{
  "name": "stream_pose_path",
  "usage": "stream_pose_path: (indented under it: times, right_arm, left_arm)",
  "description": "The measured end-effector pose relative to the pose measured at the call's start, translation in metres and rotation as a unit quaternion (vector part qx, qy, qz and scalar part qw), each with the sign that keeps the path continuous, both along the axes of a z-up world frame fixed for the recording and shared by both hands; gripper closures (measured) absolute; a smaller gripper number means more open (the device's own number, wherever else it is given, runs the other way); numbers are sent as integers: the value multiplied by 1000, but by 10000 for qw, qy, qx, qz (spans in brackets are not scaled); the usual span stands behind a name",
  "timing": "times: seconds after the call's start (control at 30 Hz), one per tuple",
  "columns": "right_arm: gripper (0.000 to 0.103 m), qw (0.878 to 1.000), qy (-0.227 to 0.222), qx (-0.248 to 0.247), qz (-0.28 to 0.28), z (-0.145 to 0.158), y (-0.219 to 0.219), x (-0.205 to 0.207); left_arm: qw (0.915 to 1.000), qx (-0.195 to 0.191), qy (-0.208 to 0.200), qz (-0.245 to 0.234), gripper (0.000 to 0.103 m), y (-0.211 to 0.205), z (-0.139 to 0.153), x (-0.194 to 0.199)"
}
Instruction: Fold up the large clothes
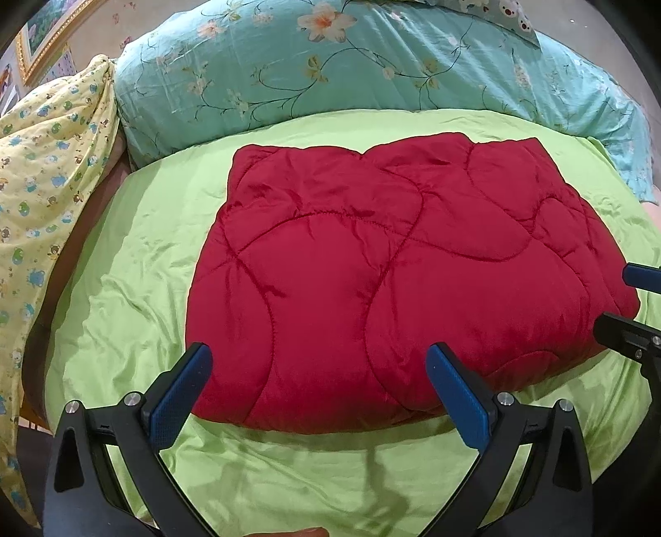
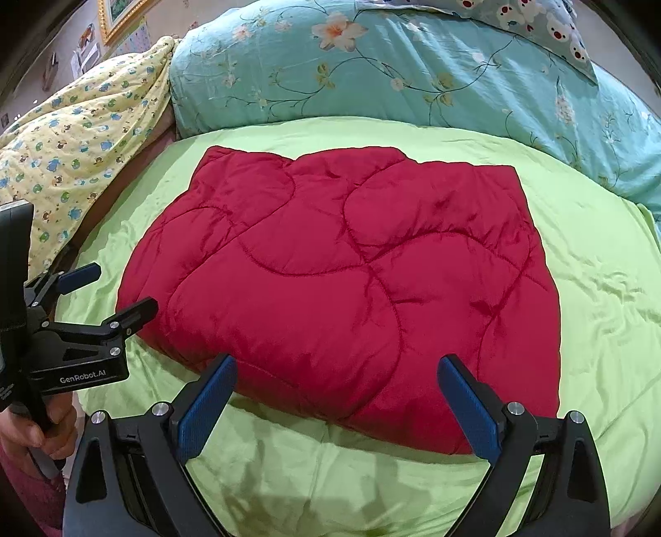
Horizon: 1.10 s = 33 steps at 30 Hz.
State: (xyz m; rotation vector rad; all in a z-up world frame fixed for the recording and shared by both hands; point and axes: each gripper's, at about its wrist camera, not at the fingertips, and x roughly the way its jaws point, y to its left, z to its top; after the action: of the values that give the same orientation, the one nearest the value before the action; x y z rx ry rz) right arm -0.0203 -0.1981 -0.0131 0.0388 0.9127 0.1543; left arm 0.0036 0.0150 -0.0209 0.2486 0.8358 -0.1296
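From my left wrist camera, the left gripper (image 1: 318, 363) hangs wide open and empty just short of the near edge of a folded red quilted garment (image 1: 396, 264), which lies on a lime green sheet (image 1: 124, 289).

From my right wrist camera, the right gripper (image 2: 336, 374) is equally spread, holding nothing, over the same near edge.

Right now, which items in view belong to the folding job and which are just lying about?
Job:
red quilted cover, folded, on the green sheet
left hand-held gripper, open
right hand-held gripper, open

Lying about:
teal floral duvet
yellow printed blanket
bear-print pillow
framed picture
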Motion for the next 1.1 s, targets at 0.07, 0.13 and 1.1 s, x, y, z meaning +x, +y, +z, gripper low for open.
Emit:
stream_pose_path:
  times: [0.07, 0.13, 1.1]
  right_arm:
    - [5, 10000, 16, 8, -18, -2, -2, 3]
    - [5, 10000, 34, 12, -67, -3, -3, 5]
    - [4, 9969, -89, 89, -783, -43, -44, 94]
  left_arm:
    - [10000, -9, 9, 8, 0, 0, -1, 2]
    - [10000, -20, 18, 19, 0, 0, -1, 4]
    - [9944, -930, 355, 343, 0, 23, -37, 95]
